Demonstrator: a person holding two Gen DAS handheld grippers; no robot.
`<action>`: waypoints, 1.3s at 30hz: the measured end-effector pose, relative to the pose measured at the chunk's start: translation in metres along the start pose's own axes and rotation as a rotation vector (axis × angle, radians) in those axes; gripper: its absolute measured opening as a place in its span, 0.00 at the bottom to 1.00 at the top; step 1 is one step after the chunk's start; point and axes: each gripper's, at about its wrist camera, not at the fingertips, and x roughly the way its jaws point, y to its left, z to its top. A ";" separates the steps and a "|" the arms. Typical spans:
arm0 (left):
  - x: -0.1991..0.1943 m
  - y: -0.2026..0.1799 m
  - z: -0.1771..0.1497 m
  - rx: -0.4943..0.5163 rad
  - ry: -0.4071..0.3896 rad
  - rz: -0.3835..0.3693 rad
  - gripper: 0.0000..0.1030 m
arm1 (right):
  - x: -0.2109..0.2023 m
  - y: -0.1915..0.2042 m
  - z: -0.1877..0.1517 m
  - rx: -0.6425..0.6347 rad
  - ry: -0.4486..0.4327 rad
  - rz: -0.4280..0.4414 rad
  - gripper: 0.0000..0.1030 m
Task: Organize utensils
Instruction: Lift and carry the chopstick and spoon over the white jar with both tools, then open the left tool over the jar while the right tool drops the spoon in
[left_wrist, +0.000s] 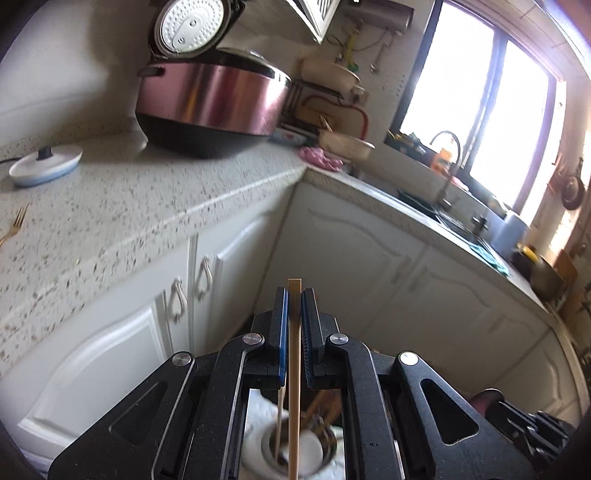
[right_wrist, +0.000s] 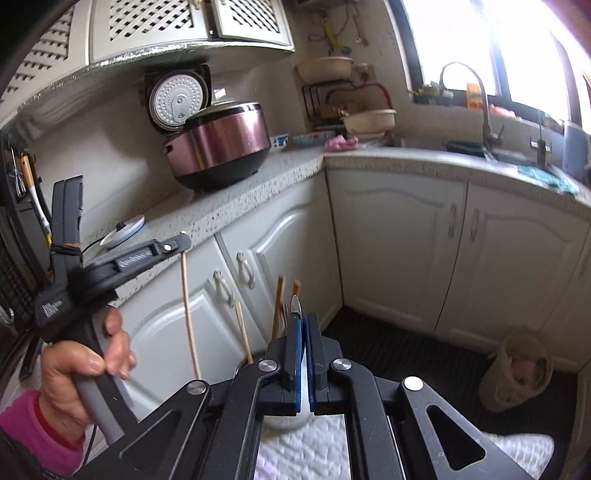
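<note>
My left gripper (left_wrist: 294, 295) is shut on a long wooden chopstick (left_wrist: 294, 387) that hangs down into a white utensil holder (left_wrist: 314, 448) below, where several other wooden utensils stand. From the right wrist view, the left gripper (right_wrist: 183, 240) holds that chopstick (right_wrist: 189, 314) upright at the left. My right gripper (right_wrist: 303, 321) is shut on a white-handled utensil with a metal tip (right_wrist: 295, 304), just above the holder, whose wooden sticks (right_wrist: 277, 310) poke up behind the fingers. A gold fork (left_wrist: 14, 223) lies on the counter at the far left.
A pink rice cooker (left_wrist: 210, 107) with its lid open stands on the speckled counter (left_wrist: 147, 206). A white kettle base (left_wrist: 46, 164) sits left. Sink and tap (right_wrist: 480, 107) are at the right under the window. White cupboards (right_wrist: 388, 236) below; a bin (right_wrist: 517, 369) on the floor.
</note>
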 end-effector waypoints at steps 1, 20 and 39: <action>0.003 0.000 0.001 -0.001 -0.012 0.005 0.05 | 0.004 0.004 0.003 -0.016 -0.005 -0.008 0.02; 0.062 0.011 -0.043 0.044 -0.044 0.079 0.05 | 0.082 0.039 -0.018 -0.203 0.034 -0.075 0.02; 0.022 0.015 -0.091 0.067 0.095 0.067 0.50 | 0.056 0.007 -0.069 -0.021 0.141 -0.011 0.39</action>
